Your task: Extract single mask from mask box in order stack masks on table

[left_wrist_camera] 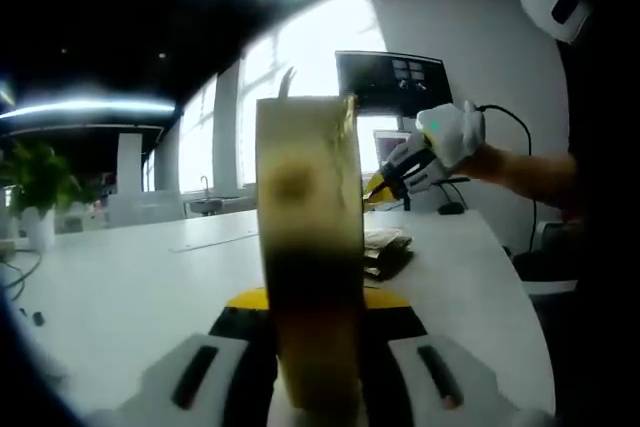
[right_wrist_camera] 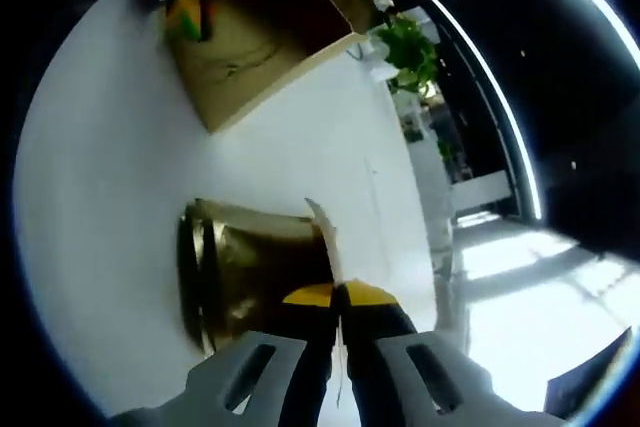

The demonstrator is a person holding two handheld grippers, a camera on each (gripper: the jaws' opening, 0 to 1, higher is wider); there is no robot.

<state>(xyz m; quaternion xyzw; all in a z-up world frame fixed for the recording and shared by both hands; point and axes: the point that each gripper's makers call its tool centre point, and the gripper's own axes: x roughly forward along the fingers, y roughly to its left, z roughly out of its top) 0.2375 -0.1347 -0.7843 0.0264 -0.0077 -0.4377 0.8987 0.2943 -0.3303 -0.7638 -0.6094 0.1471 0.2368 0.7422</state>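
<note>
The right gripper (right_wrist_camera: pixel 338 347) has its jaws nearly closed on the thin edge of one mask (right_wrist_camera: pixel 325 237), directly above the stack of masks (right_wrist_camera: pixel 250 267) on the white surface (right_wrist_camera: pixel 100 247). Farther off, the left gripper (left_wrist_camera: pixel 318 367) clamps the mask box (left_wrist_camera: pixel 308 247) upright, so I judge the right hand nearer for stacking.

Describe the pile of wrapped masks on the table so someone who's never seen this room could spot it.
Start at the white table. Ahead of the right gripper lies the pile of wrapped masks, flat on the tabletop. Unlike the mask box beyond it, which is held up off the table, the pile is low, shiny and gold-brown.
</note>
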